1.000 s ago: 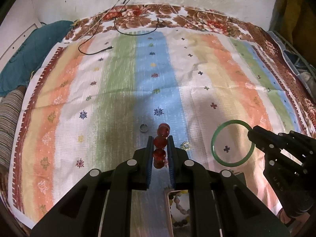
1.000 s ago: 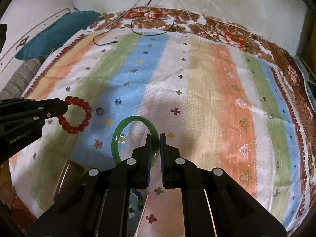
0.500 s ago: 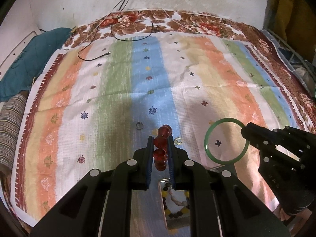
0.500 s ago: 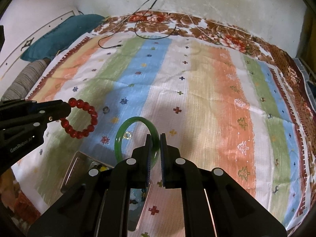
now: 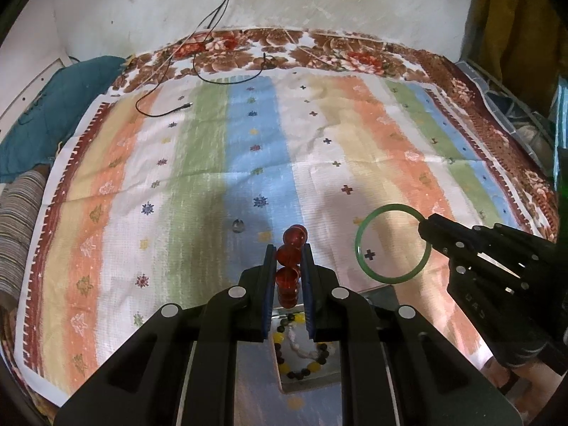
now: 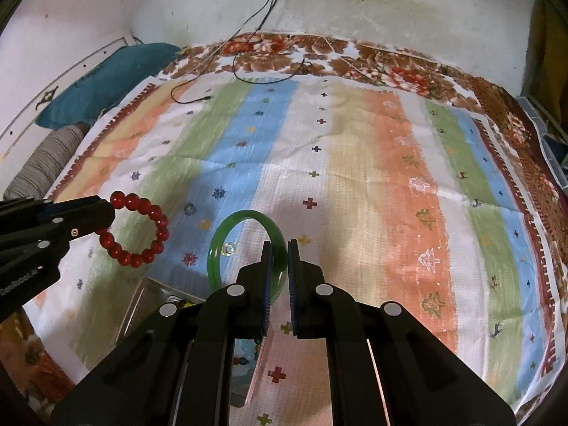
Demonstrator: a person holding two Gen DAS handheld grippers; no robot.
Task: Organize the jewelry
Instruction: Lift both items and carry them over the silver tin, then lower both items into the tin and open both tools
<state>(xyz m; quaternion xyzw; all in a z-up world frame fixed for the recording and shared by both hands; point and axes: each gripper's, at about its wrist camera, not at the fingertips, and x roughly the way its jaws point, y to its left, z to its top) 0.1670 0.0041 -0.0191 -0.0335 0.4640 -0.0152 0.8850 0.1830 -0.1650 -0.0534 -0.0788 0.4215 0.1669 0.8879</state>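
Nearest the lens, a shallow clear jewelry tray (image 5: 307,365) sits directly below the left gripper (image 5: 288,266), a multicoloured beaded bracelet of yellow and dark beads (image 5: 301,355) already lying in its compartment. A second section of the tray shows beneath the right gripper (image 6: 280,266) in that wrist's view, with blue-green beads (image 6: 245,351) partly hidden behind the black fingers.

Above the tray, the left gripper's jaws are clamped on a red round-bead bracelet (image 5: 289,266), which hangs clear of the striped pastel cotton bedspread (image 5: 213,177). Beside it, the right gripper is pinched tight on the rim of a smooth green jade-like bangle (image 6: 245,245), also held in the air.

Over the past second both grippers have drawn back and upward with their loads: the tray, only an edge at the bottom of the earlier frames, now fills the space under the fingers. That suggests both pieces have left the cloth and are being brought over the tray for placing; neither is released yet.

Further out on the bedspread, two small rings remain to be collected: a silvery ring (image 5: 237,226) on the blue stripe and a pale ring (image 6: 228,248) seen through the bangle. At the far edge, a black cable (image 5: 167,110) trails across the floral brown border (image 5: 319,49) beneath a stained white wall.
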